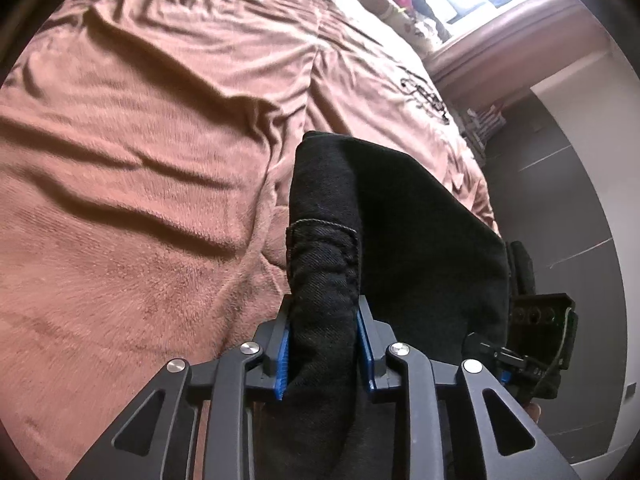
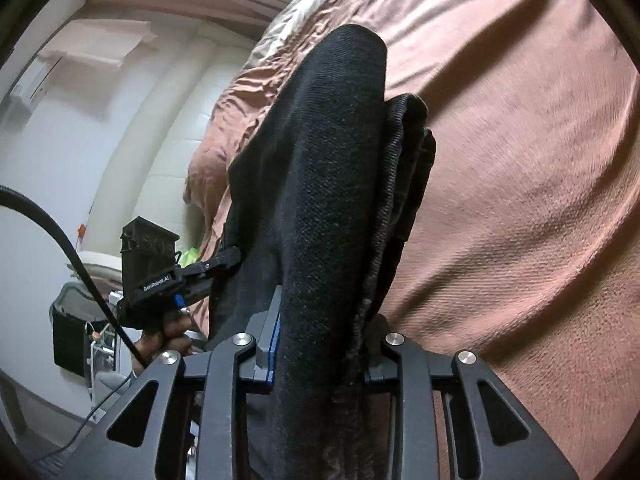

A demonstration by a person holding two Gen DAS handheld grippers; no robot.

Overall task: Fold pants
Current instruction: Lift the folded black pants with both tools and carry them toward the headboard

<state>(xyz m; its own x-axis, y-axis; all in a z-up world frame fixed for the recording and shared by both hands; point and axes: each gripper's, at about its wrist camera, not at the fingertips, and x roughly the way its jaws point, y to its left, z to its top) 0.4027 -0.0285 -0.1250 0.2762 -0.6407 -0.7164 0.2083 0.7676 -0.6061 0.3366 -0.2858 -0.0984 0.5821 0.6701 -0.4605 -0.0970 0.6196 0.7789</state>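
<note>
Landmark: the black pants (image 1: 400, 216), a dark denim garment raised above a bed.

Blanket (image 1: 140, 160): brown, fleecy, heavily creased; covers the bed to the left of the pants and beyond them in the left wrist view. In the right wrist view it lies to the right of the pants.

Left tool (image 1: 322, 344): blue-lined pads pinch a thick bunched fold of the pants, with a stitched hem or pocket edge just above the pads. The cloth rises from the jaws and spreads toward the right as a broad dark panel.

Right tool (image 2: 320, 344): blue pad visible at the left of the cloth; the right pad is mostly hidden by it. The jaws clamp a thick roll of the pants, which stands up from them, with layered edges of the garment hanging on the right of the roll.

Each tool also shows in the other's view, at the far edge of the pants, gripping the cloth. A hand (image 2: 168, 336) holds the left one there.

Dark floor (image 1: 560, 200): right of the pants, beside the bed.
</note>
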